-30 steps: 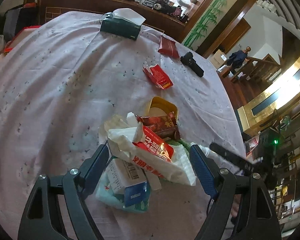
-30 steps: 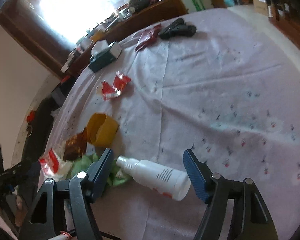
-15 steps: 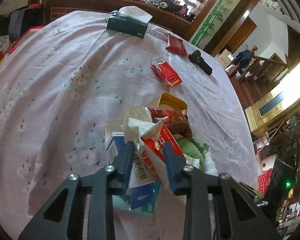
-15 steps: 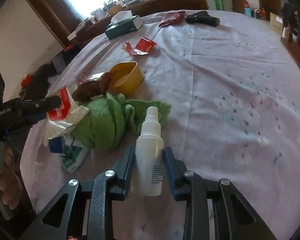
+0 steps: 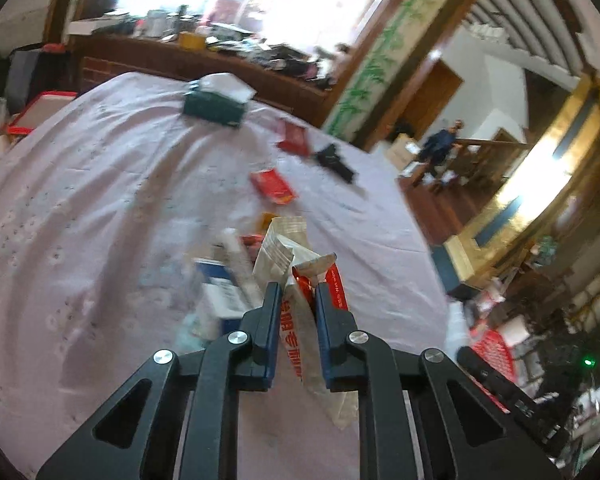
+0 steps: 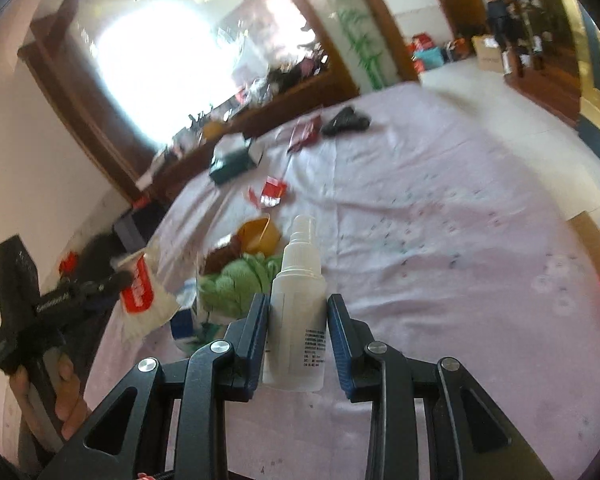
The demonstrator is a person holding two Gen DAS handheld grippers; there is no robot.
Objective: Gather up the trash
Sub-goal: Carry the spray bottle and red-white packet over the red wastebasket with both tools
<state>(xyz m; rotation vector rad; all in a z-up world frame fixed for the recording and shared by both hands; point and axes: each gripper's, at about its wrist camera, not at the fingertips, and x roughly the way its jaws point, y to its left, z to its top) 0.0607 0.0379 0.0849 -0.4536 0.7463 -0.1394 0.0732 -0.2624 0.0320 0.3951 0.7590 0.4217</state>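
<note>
My left gripper [image 5: 296,292] is shut on a white and red wet-wipe packet [image 5: 300,320] and holds it above the pink tablecloth [image 5: 100,184]. The same packet [image 6: 140,292] hangs from the left gripper in the right wrist view. My right gripper [image 6: 298,304] is shut on a white spray bottle [image 6: 298,312], lifted off the cloth. Below lie a blue and white box [image 5: 220,292], a green cloth [image 6: 236,284], a yellow cup [image 6: 260,234] and a brown wrapper [image 6: 220,256].
Farther back lie a red packet [image 5: 272,186], a dark red packet [image 5: 294,140], a black object [image 5: 336,162] and a green tissue box [image 5: 214,106]. A red basket [image 5: 492,352] stands off the table's right edge. A cluttered wooden sideboard [image 5: 180,56] runs behind the table.
Both grippers closed, the left on the wipe packet and the right on the spray bottle. Both have lifted their items off the table, and the views have tilted upward.
</note>
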